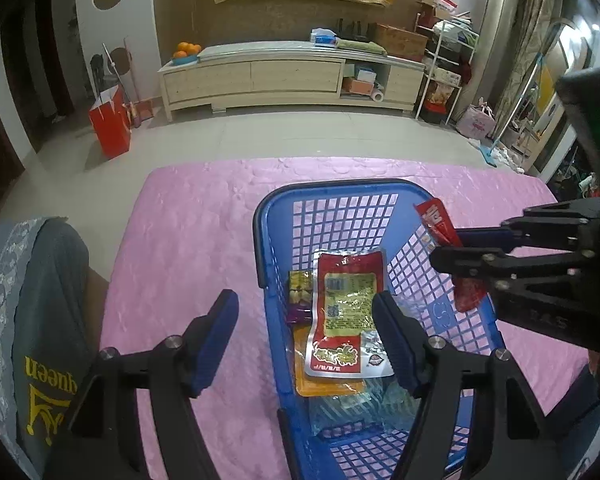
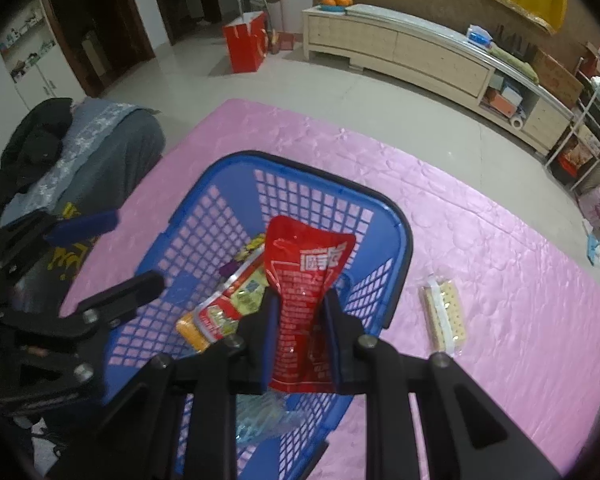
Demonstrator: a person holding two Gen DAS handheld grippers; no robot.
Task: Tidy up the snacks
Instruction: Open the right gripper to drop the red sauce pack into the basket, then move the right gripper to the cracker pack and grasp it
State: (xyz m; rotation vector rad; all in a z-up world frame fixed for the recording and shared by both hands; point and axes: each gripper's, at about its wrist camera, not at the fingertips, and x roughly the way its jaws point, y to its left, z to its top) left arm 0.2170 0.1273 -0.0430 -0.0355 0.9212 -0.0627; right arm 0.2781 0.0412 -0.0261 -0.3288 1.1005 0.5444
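Dim, cool indoor light — heavy fisheye bending, dark vignetted corners, slight blur.

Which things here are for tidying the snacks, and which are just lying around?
For the job: blue basket, red snack packet in the right gripper, cracker pack on the pink cloth.
Lying about: oranges, red bag, grey clothing.

The grey garment [image 1: 48, 320] at the lower left of the left wrist view carries the yellow word "queen", upside down, above a yellow emblem too cut off to make out. The red pouch [image 2: 306, 280] at the centre of the right wrist view bears large white Chinese characters and fine print — neither legible. The red-and-yellow packet [image 1: 346, 312] in the basket [image 1: 340, 190] shows blurred Chinese lettering and a printed panel, unreadable.
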